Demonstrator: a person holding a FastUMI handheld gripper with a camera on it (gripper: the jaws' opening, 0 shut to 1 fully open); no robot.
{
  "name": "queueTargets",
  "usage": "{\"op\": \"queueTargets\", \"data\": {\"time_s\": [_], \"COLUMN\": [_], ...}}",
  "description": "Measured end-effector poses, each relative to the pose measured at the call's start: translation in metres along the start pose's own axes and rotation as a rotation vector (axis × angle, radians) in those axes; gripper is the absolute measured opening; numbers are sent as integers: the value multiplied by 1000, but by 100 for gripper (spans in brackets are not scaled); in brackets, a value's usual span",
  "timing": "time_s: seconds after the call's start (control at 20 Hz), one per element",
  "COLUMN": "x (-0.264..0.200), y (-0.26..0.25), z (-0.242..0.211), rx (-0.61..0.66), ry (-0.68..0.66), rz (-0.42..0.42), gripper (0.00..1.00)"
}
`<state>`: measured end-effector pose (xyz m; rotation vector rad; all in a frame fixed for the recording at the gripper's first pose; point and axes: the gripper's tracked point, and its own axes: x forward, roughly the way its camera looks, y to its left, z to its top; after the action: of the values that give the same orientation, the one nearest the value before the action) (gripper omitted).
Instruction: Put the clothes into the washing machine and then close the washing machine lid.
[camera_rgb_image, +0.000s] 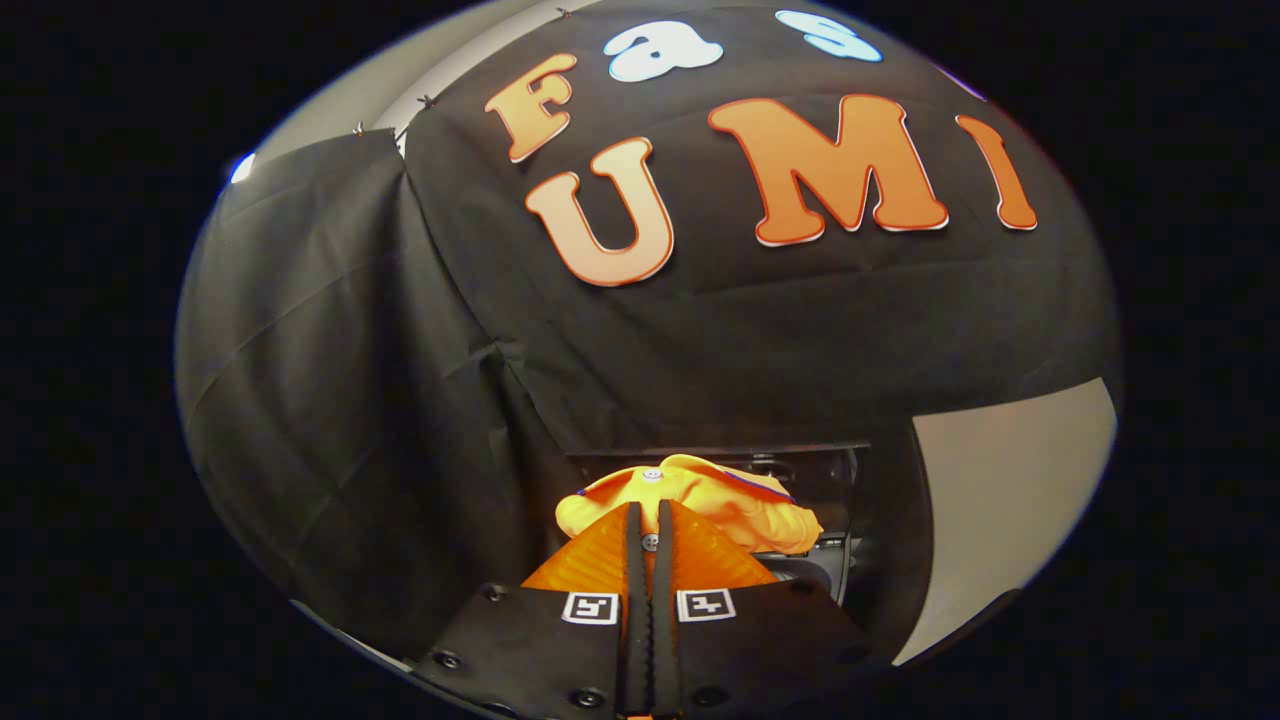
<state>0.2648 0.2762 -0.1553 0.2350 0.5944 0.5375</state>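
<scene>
The black cloth wall (330, 400) is the largest thing, draped across the far side and hanging in folds toward 9 o'clock of the gripper. A pale panel (1010, 480) stands bare at about 3 o'clock, below the cloth's lower hem. Under that hem, at 12 o'clock just beyond the fingers, sits a dark opening (820, 480) with dim machine parts inside; whether it is the washer's drum cannot be told. The garment (700, 500), orange-yellow and crumpled, bunches in front of that opening, right at the fingertips and spreading toward 1 o'clock. A small pale button (652, 474) shows on its top fold, and a thin dark line of trim runs along its upper edge toward 2 o'clock. The gripper (649, 512) points straight ahead, its fingers drawn almost together with only a narrow slit between them. Their tips meet the near edge of the garment, and the cloth looks pinched there, though the contact itself is hidden behind the tips. Two small square markers (590, 607) sit on the gripper body, one on each side of the slit.
</scene>
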Motion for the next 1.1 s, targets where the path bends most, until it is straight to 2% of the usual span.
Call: {"op": "queueTargets", "data": {"time_s": [0.6,1.1], "x": [118,182], "y": [-38,-70], "z": [-132,-189], "rx": [10,79], "ry": [231,292], "rz": [-122,-191], "gripper": [8,8]}}
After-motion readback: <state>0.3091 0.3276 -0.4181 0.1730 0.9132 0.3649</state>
